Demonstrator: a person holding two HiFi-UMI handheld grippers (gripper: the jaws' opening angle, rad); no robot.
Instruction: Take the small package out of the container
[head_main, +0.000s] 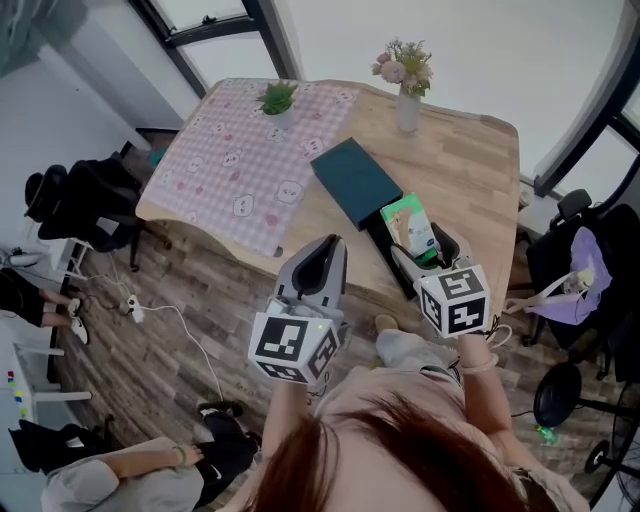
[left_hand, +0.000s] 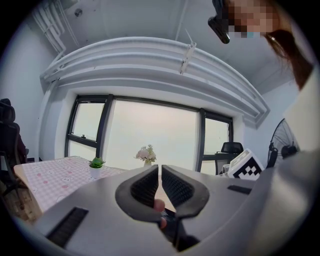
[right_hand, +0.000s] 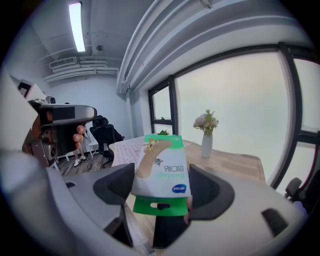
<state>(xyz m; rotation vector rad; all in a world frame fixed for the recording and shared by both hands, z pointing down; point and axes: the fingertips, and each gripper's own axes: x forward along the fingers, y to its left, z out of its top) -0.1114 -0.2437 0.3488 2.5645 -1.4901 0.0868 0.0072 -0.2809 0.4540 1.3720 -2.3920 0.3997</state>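
Observation:
A small green and white package (head_main: 413, 225) stands upright between the jaws of my right gripper (head_main: 428, 250), just above the open black container (head_main: 383, 240) at the table's front edge. In the right gripper view the package (right_hand: 160, 165) fills the gap, and the right gripper (right_hand: 161, 187) is shut on its sides. The container's dark teal lid (head_main: 355, 180) lies flat just behind the container. To the left of the container, my left gripper (head_main: 322, 255) hovers over the table edge. Its jaws are together and hold nothing, as seen on the left gripper (left_hand: 160, 172) in its own view.
A pink checked cloth (head_main: 250, 160) covers the table's left half, with a small potted plant (head_main: 277, 100) on it. A white vase of flowers (head_main: 407, 105) stands at the far side. A chair with a purple garment (head_main: 580, 270) and a fan (head_main: 560, 395) are to the right.

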